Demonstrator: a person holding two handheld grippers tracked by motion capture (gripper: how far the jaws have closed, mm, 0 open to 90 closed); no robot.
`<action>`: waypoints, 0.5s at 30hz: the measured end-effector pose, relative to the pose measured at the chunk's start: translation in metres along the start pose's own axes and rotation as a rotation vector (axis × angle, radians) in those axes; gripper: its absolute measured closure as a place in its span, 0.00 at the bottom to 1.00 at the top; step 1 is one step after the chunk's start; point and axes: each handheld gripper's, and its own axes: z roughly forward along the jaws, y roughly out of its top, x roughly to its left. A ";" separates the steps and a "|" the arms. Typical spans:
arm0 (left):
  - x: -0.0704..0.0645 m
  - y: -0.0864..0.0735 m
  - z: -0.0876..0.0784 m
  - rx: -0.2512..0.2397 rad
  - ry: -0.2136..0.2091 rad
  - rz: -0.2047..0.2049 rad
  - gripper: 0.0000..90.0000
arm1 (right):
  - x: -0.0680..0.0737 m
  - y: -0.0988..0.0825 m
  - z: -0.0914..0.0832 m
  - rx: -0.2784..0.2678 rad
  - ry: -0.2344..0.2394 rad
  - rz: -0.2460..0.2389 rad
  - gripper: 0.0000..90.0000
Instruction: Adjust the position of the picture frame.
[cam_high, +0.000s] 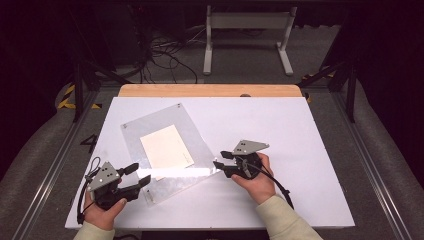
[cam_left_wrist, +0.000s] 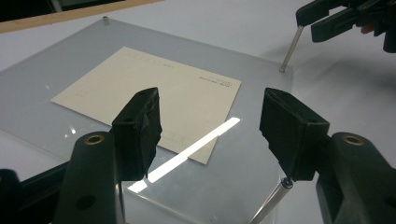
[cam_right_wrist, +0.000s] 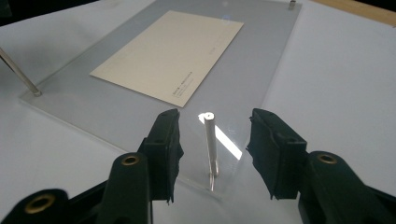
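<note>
A clear acrylic plate (cam_high: 150, 122) lies at an angle on the white table, with a cream card (cam_high: 166, 146) on it. Thin metal pins stand at its corners. My left gripper (cam_high: 140, 174) is at the plate's near left corner, open; between its jaws (cam_left_wrist: 210, 116) I see the card (cam_left_wrist: 154, 88), and a pin (cam_left_wrist: 273, 200) rises just under the right-hand jaw. My right gripper (cam_high: 218, 160) is at the near right corner, open. A pin (cam_right_wrist: 210, 144) stands upright between its jaws (cam_right_wrist: 215, 135), touching neither one. That pin (cam_left_wrist: 289, 49) and the right gripper (cam_left_wrist: 317, 21) also appear in the left gripper view.
The white table top (cam_high: 300, 150) has bare room to the right of the plate and a wooden strip (cam_high: 210, 90) along its far edge. Another pin (cam_right_wrist: 18, 74) leans at the plate's left corner in the right gripper view. A white stand (cam_high: 247, 35) sits on the floor beyond.
</note>
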 end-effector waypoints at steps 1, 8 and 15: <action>0.000 0.000 0.000 -0.003 0.000 -0.002 0.43 | 0.001 0.000 0.004 0.009 0.001 0.001 0.58; 0.001 -0.001 0.002 0.007 0.003 -0.003 0.42 | 0.005 -0.001 0.025 0.057 -0.006 -0.019 0.62; 0.001 -0.001 0.004 0.012 0.004 0.006 0.42 | 0.006 -0.003 0.034 0.080 -0.009 -0.036 0.76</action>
